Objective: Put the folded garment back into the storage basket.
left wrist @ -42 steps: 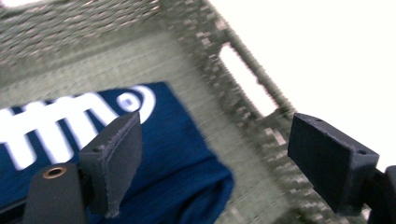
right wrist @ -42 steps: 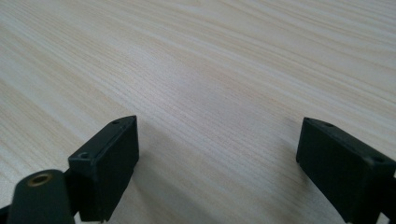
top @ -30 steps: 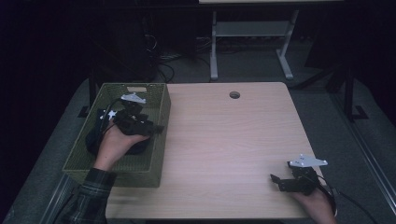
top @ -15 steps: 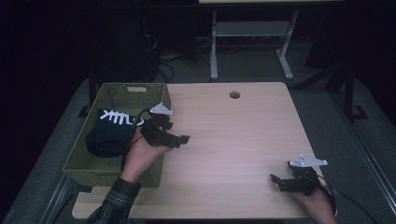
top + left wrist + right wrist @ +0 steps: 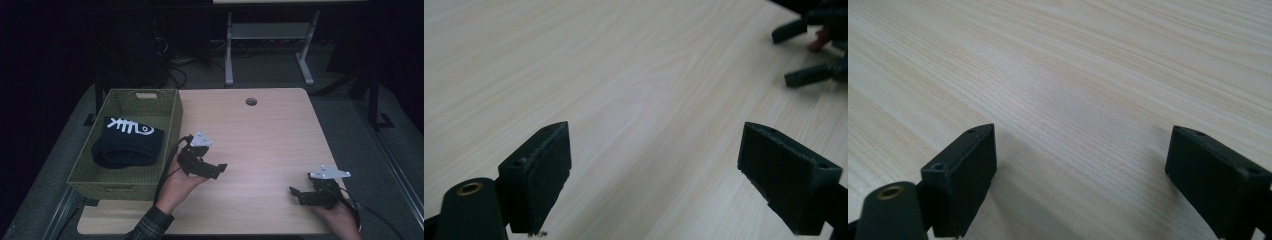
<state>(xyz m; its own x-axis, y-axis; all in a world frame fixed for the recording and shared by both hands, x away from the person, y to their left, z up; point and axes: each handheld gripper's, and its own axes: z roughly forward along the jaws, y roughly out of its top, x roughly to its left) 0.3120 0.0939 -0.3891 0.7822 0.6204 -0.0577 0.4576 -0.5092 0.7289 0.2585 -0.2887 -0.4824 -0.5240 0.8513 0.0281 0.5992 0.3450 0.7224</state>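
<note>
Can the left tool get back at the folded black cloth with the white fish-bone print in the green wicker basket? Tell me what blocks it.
Probably yes. The left tool is open over bare table beside the green wicker basket; the black cloth lies uncovered inside.

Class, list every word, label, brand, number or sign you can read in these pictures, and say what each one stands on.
No words, numbers or brand names can be read anywhere.
The one sign: a white fish-skeleton drawing, not lettering, on the folded dark garment in the green basket.
The table, the left gripper and the right gripper bear no readable marks.
</note>
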